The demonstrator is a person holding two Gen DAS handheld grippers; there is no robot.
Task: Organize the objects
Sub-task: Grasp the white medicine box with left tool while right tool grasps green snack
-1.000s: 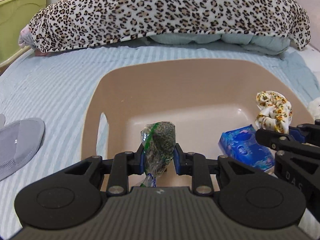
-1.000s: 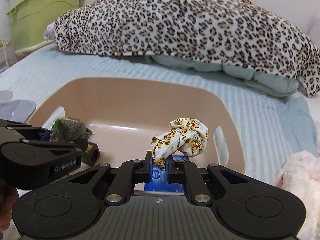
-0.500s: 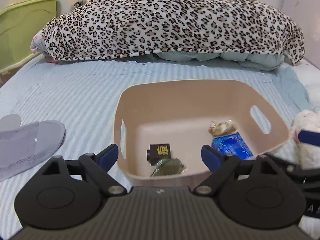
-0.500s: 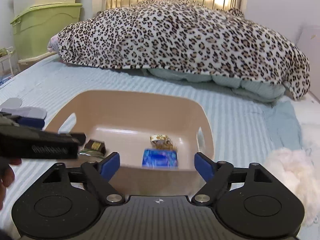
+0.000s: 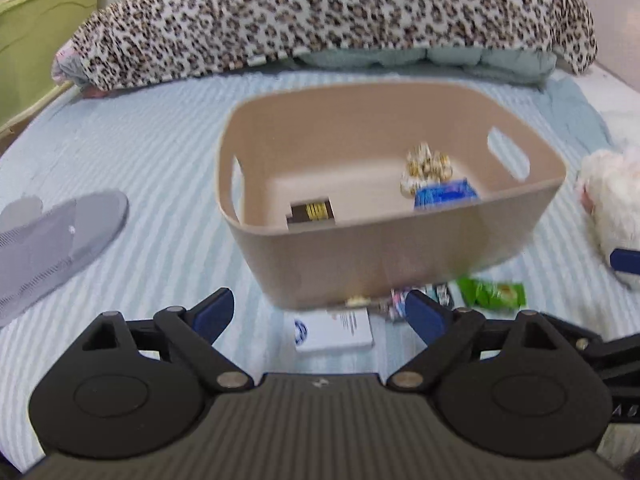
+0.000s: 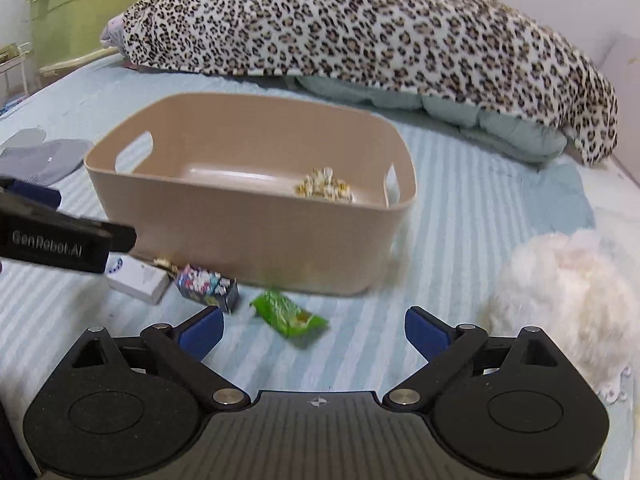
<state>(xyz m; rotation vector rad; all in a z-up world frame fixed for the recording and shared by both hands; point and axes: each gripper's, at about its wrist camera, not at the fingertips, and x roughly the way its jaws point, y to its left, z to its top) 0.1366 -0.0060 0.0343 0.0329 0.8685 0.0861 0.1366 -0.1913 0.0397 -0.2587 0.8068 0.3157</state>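
You are holding the left gripper with its jaws spread wide and nothing between them, hovering low over the striped bedspread just near of the beige bin. You are holding the right gripper the same way, jaws wide and gripping nothing, to the right of the left one, whose black finger is reaching into the left edge of the right wrist view.

Between your left jaws and the bin's near wall, a white box is lying flat on the bed. Just right of it a patterned small box is sitting close against the bin's base, and a green snack packet is lying a little nearer and further right, directly ahead of your right gripper's opening. A small yellowish item is peeking out at the foot of the bin beside the white box; it is too blurred to name.

Inside the bin, a dark cube with gold lettering is resting near the left side, a blue tissue pack is lying toward the right against the near wall, and a yellow floral scrunchie is sitting just beyond it.

Further out, a grey slipper is lying on the bed well to the left, a white fluffy toy is sitting to the right, and a leopard-print blanket is heaped across the far side.
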